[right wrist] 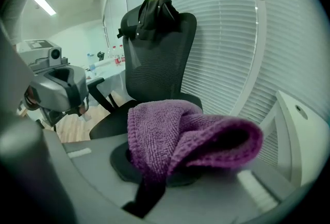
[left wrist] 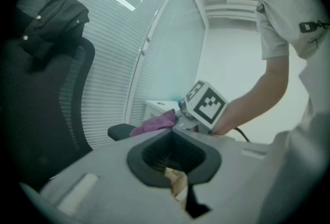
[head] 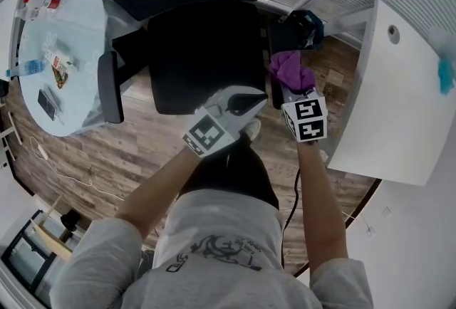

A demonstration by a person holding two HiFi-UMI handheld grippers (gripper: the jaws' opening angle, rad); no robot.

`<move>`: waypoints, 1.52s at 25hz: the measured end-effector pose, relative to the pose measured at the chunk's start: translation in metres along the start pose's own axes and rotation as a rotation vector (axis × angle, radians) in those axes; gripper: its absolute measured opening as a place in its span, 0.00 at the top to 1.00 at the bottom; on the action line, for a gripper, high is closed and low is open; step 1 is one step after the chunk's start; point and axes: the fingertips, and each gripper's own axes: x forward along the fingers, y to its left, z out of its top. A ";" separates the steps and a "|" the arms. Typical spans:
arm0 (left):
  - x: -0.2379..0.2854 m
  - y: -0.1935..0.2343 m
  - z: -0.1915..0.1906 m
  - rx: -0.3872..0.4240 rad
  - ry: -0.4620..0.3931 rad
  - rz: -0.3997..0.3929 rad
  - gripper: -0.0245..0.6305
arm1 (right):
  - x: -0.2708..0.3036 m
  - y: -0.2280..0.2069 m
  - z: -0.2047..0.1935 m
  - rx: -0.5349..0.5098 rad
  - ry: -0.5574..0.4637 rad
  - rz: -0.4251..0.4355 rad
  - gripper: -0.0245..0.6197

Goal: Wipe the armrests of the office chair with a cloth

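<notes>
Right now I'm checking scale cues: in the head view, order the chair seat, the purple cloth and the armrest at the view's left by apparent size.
1. The chair seat, clearly largest.
2. The armrest and the purple cloth look about alike: the armrest is longer and the cloth wider, so I won't rank them.

The office chair [head: 199, 51] stands ahead of the person, with a round bench [head: 64, 51] to its left and another bench [head: 399, 87] to its right. The cloth [head: 291, 71] lies on the right armrest [head: 278, 33], between the right tongs [head: 288, 85]. The left tongs [head: 253, 101] are just left of them, before the seat.
</notes>
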 end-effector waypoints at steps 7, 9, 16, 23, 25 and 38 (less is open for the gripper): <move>-0.004 0.007 0.005 0.004 0.004 0.013 0.96 | 0.033 -0.023 0.030 -0.036 0.028 0.005 0.91; -0.004 0.007 0.005 0.003 0.003 0.015 0.96 | 0.042 -0.029 0.039 -0.040 0.035 0.008 0.91; -0.008 0.003 0.003 -0.008 0.005 0.017 0.96 | 0.067 -0.042 0.062 -0.043 0.056 0.020 0.91; -0.010 -0.004 -0.002 -0.009 0.013 0.016 0.96 | 0.062 -0.039 0.060 -0.051 0.049 0.017 0.91; -0.009 -0.006 -0.002 -0.009 0.012 0.015 0.96 | 0.057 -0.035 0.056 -0.059 0.053 0.018 0.91; -0.013 -0.010 0.003 0.006 0.003 0.023 0.96 | 0.000 0.003 0.001 -0.039 0.051 0.030 0.91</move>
